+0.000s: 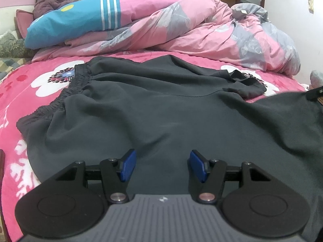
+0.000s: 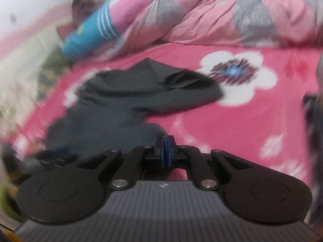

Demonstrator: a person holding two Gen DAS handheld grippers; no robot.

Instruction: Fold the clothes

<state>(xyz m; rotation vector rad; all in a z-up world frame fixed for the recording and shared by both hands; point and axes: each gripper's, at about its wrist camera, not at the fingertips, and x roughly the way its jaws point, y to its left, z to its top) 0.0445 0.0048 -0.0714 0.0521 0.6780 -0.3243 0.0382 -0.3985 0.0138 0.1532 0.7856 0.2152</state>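
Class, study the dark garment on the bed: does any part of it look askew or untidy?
Yes. The dark garment lies flat except at its far right corner, where the fabric is bunched and turned over on the pink floral bedspread instead of lying smooth.

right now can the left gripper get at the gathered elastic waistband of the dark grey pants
Probably yes. The left gripper is open over the dark grey pants, and nothing lies between its fingers and the gathered elastic waistband on the pink floral bedsheet.

The left gripper (image 1: pixel 161 165) points downward at a slant, its blue pads (image 1: pixel 127 168) standing well apart with nothing pressed between them. The right gripper (image 2: pixel 165 151) also tilts downward, its blue pads pressed together, nothing visibly caught between them.
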